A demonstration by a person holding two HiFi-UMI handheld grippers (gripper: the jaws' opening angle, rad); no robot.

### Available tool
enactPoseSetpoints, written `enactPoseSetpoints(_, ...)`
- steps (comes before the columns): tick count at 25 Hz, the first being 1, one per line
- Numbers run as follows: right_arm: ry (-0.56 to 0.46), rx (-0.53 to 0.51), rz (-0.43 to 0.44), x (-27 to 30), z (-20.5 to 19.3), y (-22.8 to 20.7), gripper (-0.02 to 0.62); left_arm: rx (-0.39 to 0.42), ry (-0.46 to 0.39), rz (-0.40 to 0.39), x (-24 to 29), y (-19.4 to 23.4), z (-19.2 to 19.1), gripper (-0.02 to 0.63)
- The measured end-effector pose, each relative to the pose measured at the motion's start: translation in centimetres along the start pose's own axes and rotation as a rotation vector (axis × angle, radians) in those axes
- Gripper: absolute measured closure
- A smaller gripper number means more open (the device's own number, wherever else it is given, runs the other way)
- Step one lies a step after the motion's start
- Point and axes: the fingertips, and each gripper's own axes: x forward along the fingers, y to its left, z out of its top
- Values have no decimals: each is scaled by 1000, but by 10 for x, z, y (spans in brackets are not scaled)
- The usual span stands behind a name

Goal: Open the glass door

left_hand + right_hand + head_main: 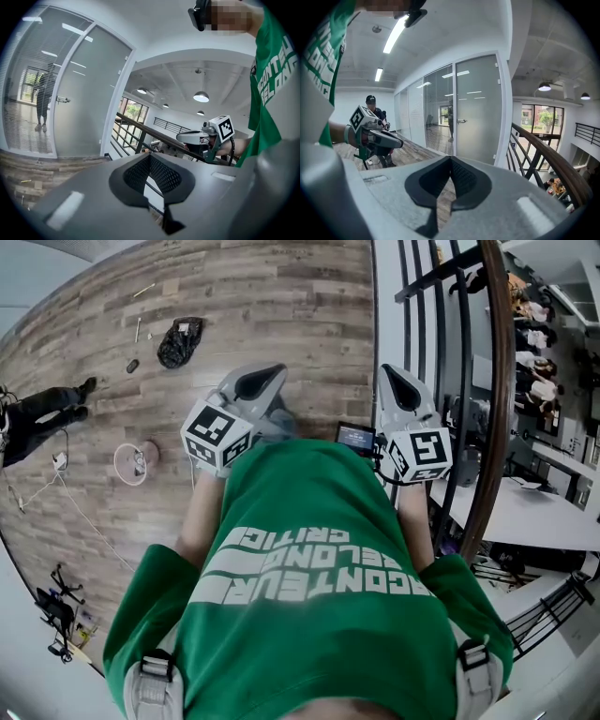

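Observation:
The glass door (82, 101) stands shut some way ahead in a white frame, its metal handle (61, 99) on the left edge. In the right gripper view the same door (478, 110) shows its handle (461, 121) at mid height. Both grippers are held up in front of a green shirt, far from the door. My left gripper (150, 155) is shut on nothing, and it also shows as my left gripper (272, 373) in the head view. My right gripper (450, 158) is shut and empty too, seen from above as my right gripper (392, 373).
A dark stair railing (483, 399) runs close on the right, over a drop to a lower floor. A black bag (180, 341) and a white ring (131, 463) lie on the wood floor. One person sits at the left (42, 411); another person (44, 101) stands behind the glass.

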Motion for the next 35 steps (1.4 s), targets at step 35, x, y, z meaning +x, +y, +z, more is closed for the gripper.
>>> enactPoseSetpoints(35,91,-12,-3,82,19,-15,603,-32,9,-13,23,92,31,589)
